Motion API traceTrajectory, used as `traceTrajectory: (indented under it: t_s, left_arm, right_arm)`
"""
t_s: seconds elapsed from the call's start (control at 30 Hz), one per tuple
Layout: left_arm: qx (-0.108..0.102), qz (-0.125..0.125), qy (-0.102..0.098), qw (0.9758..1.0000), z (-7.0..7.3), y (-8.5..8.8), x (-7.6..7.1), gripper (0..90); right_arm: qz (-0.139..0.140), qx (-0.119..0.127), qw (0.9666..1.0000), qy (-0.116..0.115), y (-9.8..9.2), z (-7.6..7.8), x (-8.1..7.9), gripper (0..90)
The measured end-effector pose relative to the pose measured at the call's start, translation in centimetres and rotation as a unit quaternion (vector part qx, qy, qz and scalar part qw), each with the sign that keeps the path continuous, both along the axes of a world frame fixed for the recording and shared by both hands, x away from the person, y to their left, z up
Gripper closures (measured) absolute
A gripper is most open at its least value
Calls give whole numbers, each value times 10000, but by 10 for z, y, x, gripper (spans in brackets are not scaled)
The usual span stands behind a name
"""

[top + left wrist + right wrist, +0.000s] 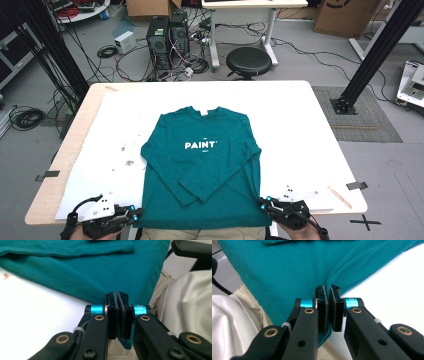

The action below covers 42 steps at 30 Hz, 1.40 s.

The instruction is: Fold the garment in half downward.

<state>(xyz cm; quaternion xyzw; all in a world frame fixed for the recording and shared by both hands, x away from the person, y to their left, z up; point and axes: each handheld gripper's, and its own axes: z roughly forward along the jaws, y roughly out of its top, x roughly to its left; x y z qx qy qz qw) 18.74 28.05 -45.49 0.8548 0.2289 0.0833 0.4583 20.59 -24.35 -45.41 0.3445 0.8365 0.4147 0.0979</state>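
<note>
One teal long-sleeved shirt point(200, 165) lies at the centre of the frame on one white-topped table point(300, 130). Two grippers sit at the bottom edge, the left gripper point(136, 216) and the right gripper point(262, 204). Upper centre: two computer towers point(167, 37) and one black stool point(248, 60).

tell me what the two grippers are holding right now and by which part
Both hold the teal shirt by its bottom hem: the left gripper pinches the hem's left corner, the right gripper its right corner, jaws shut on fabric.
</note>
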Motion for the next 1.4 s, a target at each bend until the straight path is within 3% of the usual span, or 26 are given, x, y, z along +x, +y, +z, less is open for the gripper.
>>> traceTrajectory:
  t_s: [0.27,0.33,0.43,0.53,0.6,0.7,0.9,0.97,1.07,1.13,1.17,1.23,1.27,1.4]
  left_arm:
    - [26,-225,50,9997,-2,-1,-10,868]
    - [-19,-174,34,9998,-3,-2,-10,862]
    - [-88,-75,8,9999,-1,-1,-7,735]
    - [-218,143,-104,9996,4,0,-3,610]
    - [-332,268,-211,9989,9,0,3,550]
    - [-424,398,-397,9975,18,-1,14,527]
    - [-318,848,-760,9930,40,-7,54,480]
    - [-308,971,-807,9915,47,-11,70,454]
    - [-252,1092,-884,9898,56,-15,96,444]
    - [-237,1154,-846,9894,62,-18,115,444]
    - [-258,1206,-916,9881,64,-20,123,444]
    - [-159,1319,-826,9877,69,-24,139,446]
    - [-61,1399,-884,9862,73,-28,150,447]
    - [-136,1453,-833,9858,81,-33,173,454]
  right_arm:
    - [78,97,9999,65,-4,-1,-16,867]
    - [83,136,9999,63,-6,-2,-18,836]
    - [-162,190,9997,19,-8,-2,-16,553]
    - [-368,293,9988,-101,-10,3,-11,369]
    - [-465,338,9981,-209,-12,8,-6,318]
    - [-672,384,9965,-316,-13,16,10,270]
    - [-907,428,9940,-431,-13,20,52,261]
    - [-957,420,9938,-384,-9,23,65,260]
    - [-921,396,9937,-495,-5,29,79,260]
    - [-933,417,9934,-522,-3,34,90,260]
    - [-940,425,9932,-542,-1,36,97,260]
    - [-1030,316,9922,-633,2,38,108,260]
    - [-1056,264,9922,-609,3,39,113,260]
    - [-1166,83,9911,-631,9,42,136,260]
